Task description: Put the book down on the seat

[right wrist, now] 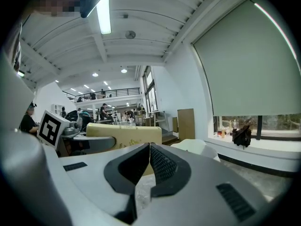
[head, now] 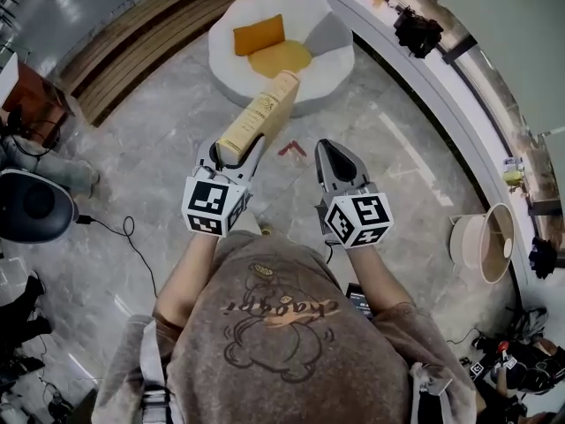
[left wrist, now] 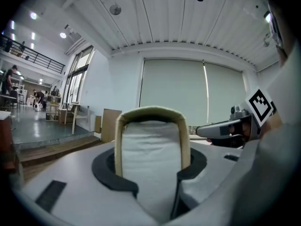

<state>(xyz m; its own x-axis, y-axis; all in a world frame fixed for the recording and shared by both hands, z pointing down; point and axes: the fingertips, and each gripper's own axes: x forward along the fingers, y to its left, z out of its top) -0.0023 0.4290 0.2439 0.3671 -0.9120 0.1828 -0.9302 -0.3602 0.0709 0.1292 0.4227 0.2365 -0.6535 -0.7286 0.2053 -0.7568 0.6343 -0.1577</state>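
Observation:
A thick book [head: 259, 117] with a tan cover sticks out forward from my left gripper [head: 233, 155], whose jaws are shut on its lower end. In the left gripper view the book's white page edge [left wrist: 151, 164] fills the gap between the jaws. My right gripper [head: 332, 160] hangs beside it on the right, shut, with nothing in it; its black pads [right wrist: 162, 166] meet at the tips. The seat [head: 281, 47], a round white chair with an orange cushion [head: 259, 34] and a yellow pad [head: 280, 57], stands just ahead of the book's far end.
A white ledge [head: 424, 87] curves along the right with a black bag [head: 417, 32] on it. A round white basket [head: 484, 242] stands at the right on the floor. A black stool [head: 31, 206] and a cable [head: 124, 230] lie at the left. Wooden steps [head: 132, 47] run behind the seat.

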